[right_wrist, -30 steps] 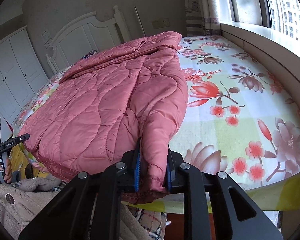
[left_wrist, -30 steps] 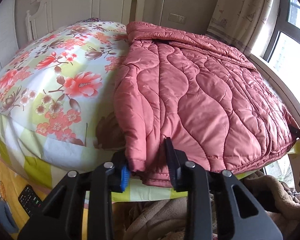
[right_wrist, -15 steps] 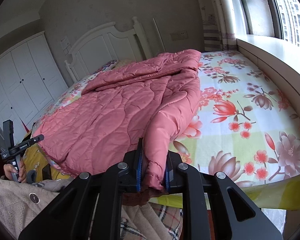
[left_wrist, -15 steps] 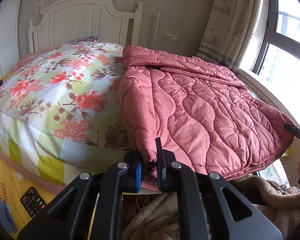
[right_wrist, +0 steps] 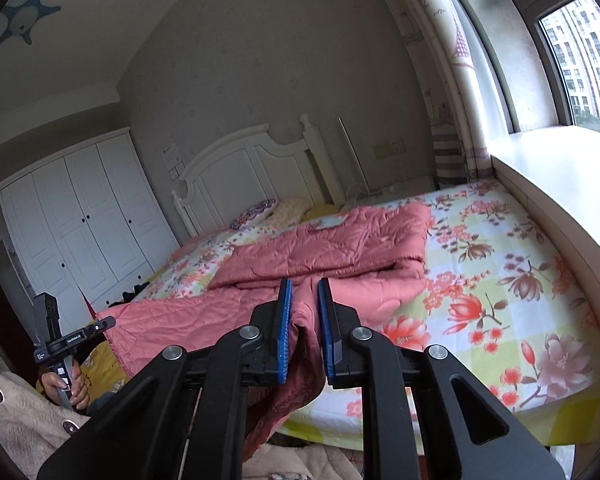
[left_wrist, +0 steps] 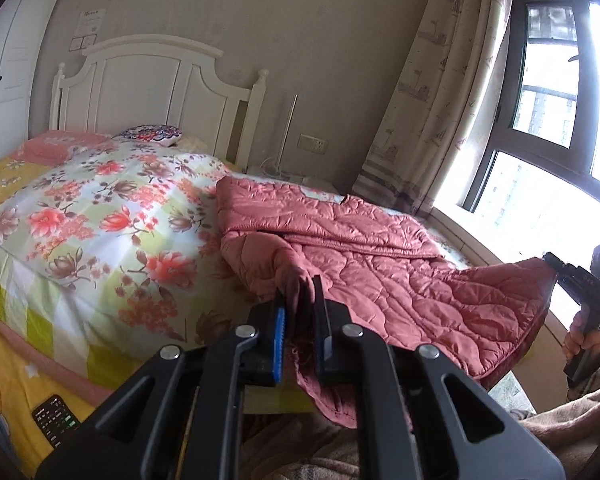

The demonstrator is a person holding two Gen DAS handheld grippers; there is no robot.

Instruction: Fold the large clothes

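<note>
From the left side you can see things the other view misses: a dark remote control [left_wrist: 55, 420] lying on the yellow sheet at the bed's near corner, a patterned curtain [left_wrist: 440, 92] beside the dark-framed window, and, off to the right, the person's hand [left_wrist: 584, 336] gripping the handle of the other device. The right-side view gives instead the white wardrobe [right_wrist: 80, 224] along the far wall, a blue star-shaped decoration [right_wrist: 24, 16] on the ceiling, the pale window sill [right_wrist: 560, 176], and the person's other hand [right_wrist: 62, 388] with a fuzzy beige buttoned sleeve [right_wrist: 16, 412] below it.

The left tool [left_wrist: 300, 320] is pinching one bottom corner of the pink quilted jacket [left_wrist: 380, 264], with fabric bunched between its blue-padded jaws and hanging below them. The right tool [right_wrist: 304, 320] has just been closing and is clamped on the opposite corner, cloth squeezed between its pads.

The jacket lies across the floral bed [right_wrist: 500, 300], its collar end resting on the sheet toward the white headboard [left_wrist: 148, 88]. The near hem is lifted off the mattress and stretched in the air between the two tools. The wavy quilting is creased, and a fold runs across the upper part.
</note>
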